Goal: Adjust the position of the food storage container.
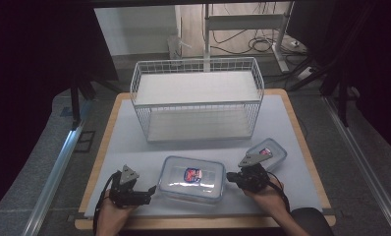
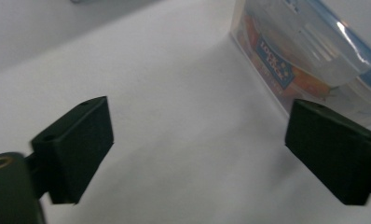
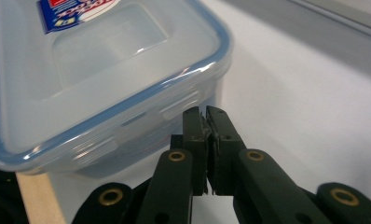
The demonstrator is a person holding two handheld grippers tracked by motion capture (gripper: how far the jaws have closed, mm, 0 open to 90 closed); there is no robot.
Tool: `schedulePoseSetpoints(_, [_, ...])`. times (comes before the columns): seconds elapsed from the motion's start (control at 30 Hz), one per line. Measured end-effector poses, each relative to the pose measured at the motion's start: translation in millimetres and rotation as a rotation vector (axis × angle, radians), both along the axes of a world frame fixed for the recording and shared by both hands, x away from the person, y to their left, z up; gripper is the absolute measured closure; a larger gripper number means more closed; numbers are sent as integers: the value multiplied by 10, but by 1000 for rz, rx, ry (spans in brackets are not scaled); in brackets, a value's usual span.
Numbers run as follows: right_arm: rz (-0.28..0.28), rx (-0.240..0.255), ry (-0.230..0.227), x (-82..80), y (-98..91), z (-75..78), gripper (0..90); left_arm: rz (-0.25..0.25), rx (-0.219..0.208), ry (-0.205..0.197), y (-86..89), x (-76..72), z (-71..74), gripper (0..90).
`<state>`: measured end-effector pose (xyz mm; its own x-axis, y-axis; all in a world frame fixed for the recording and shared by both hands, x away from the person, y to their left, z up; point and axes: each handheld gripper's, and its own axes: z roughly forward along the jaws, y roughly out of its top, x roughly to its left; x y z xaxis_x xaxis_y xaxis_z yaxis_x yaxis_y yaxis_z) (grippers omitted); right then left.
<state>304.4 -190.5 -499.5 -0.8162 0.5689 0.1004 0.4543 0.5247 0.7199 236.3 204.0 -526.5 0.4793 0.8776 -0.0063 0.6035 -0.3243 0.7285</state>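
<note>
Both grippers flank the large clear plastic lidded container [image 1: 192, 179]; left gripper [image 1: 145, 195] jaws wide, right gripper [image 3: 206, 116] jaws pressed together, empty; next, likely gripping its sides.

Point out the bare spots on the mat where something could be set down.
Free: the strip between the wire basket and the big container, and the mat's left side, from the basket down to the left hand-held gripper. Crowded: the front right, where the small container and right hand-held gripper sit close by the big container.

room was dim, table [image 1: 134, 142] evenly lit from above; glare streaked the container lid [image 3: 104, 70]; close edges blurred.
</note>
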Motion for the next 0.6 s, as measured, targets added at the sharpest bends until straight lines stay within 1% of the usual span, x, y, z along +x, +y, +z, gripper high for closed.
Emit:
schedulePoseSetpoints(0.03, [-2, 12, -2, -4, -23, 7, 859, -5, -11, -5, -7, 5, 9, 200])
schedulePoseSetpoints(0.07, [-2, 12, -2, -4, -23, 7, 859, -11, -27, -5, -10, 14, 17, 200])
schedulePoseSetpoints(0.1, [-4, 18, -3, -17, -38, 17, 859, -16, -43, 2, -17, 25, 24, 262])
schedulePoseSetpoints(0.13, [-5, 22, -7, -31, -54, 25, 860, -26, -57, 9, -31, 38, 31, 343])
schedulePoseSetpoints(0.17, [-8, 24, -6, -55, -71, 36, 862, -32, -63, 11, -43, 45, 35, 412])
schedulePoseSetpoints(0.2, [-7, 29, -1, -90, -95, 44, 877, -52, -69, 21, -86, 61, 49, 545])
schedulePoseSetpoints(0.23, [-7, 29, -1, -90, -95, 44, 877, -52, -69, 21, -86, 61, 49, 604])
schedulePoseSetpoints(0.27, [0, 29, 4, -124, -105, 42, 891, -82, -79, 31, -136, 71, 59, 661])
schedulePoseSetpoints(0.3, [3, 30, 8, -138, -103, 40, 896, -97, -83, 38, -163, 74, 63, 702])
schedulePoseSetpoints(0.33, [10, 29, 10, -157, -100, 38, 897, -97, -83, 38, -163, 74, 63, 752])
schedulePoseSetpoints(0.37, [16, 26, 11, -177, -93, 38, 898, -110, -61, 51, -220, 75, 61, 790])
schedulePoseSetpoints(0.4, [23, 21, 11, -196, -86, 40, 899, -115, -57, 54, -237, 75, 59, 826])
schedulePoseSetpoints(0.43, [30, 19, 10, -212, -76, 41, 899, -115, -64, 57, -244, 73, 63, 863])
schedulePoseSetpoints(0.5, [41, 16, 9, -239, -54, 47, 899, -106, -83, 69, -253, 72, 63, 899])
schedulePoseSetpoints(0.6, [47, 12, 2, -250, -31, 53, 900, -98, -91, 77, -263, 72, 65, 900])
